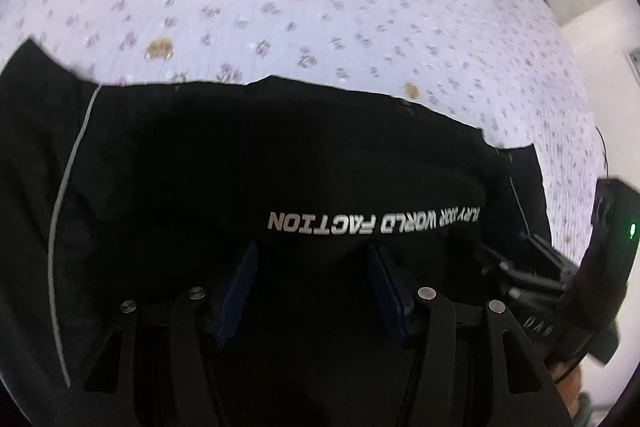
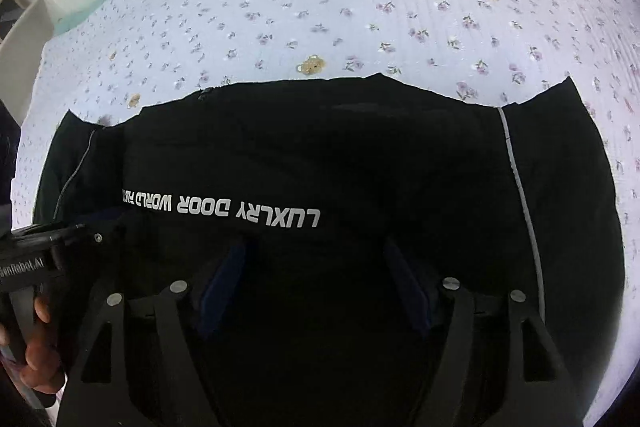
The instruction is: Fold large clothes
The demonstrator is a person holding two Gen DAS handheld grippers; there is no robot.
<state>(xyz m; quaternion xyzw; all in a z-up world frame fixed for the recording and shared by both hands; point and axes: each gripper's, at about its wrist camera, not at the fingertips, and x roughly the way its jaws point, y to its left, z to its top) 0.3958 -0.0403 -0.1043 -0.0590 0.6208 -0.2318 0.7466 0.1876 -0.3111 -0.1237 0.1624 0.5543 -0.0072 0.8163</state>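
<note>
Black garment [image 1: 200,167] spread flat on a bed with a floral sheet [image 1: 320,7], long axis running left to right across both views. White lettering [image 1: 372,221] upside down to both cameras, tops of the letters toward the near edge. "WORLD FACTION" legible only from the left wrist; "LUXLRY DOOR WORLD" [image 2: 224,209] legible only from the right. Thin grey piping [image 1: 60,227] curving down the left side in the left view, and the same kind of piping [image 2: 520,187] down the right side in the right view.

Left tongs [image 1: 312,287] spread apart, blue pads [image 1: 236,291] over the black cloth, gripping nothing. Right tongs [image 2: 316,291] likewise parted, nothing between them. Right tongs' body [image 1: 560,287] visible at the left view's right edge; left tongs' body, held by a hand [image 2: 36,347], at the right view's left edge.
</note>
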